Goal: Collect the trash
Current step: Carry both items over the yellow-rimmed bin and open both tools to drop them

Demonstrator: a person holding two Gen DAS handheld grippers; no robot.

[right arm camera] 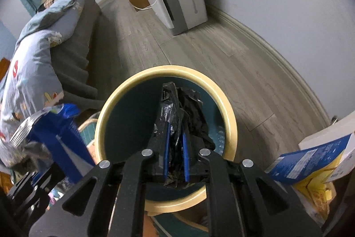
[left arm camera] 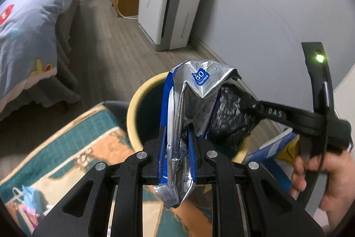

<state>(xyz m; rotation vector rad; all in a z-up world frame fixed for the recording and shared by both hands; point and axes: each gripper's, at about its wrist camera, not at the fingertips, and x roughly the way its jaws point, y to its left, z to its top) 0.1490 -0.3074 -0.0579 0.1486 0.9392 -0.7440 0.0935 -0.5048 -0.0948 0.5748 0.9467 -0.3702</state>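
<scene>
Over the bin [right arm camera: 165,139], your right tongs [right arm camera: 175,137] are clamped on a crumpled black bag [right arm camera: 188,108] that hangs inside the rim. Your left tongs [left arm camera: 177,137] grip a silver-and-blue foil wrapper [left arm camera: 195,90] just beside it, above the bin's near edge (only partly over the opening, as far as I can judge). Let go now and the wrapper could catch the rim and slide onto the patterned cushion [left arm camera: 73,148]. The two loads are nearly touching, so one may snag the other. Cardboard packaging [right arm camera: 310,161] sits to the right.
</scene>
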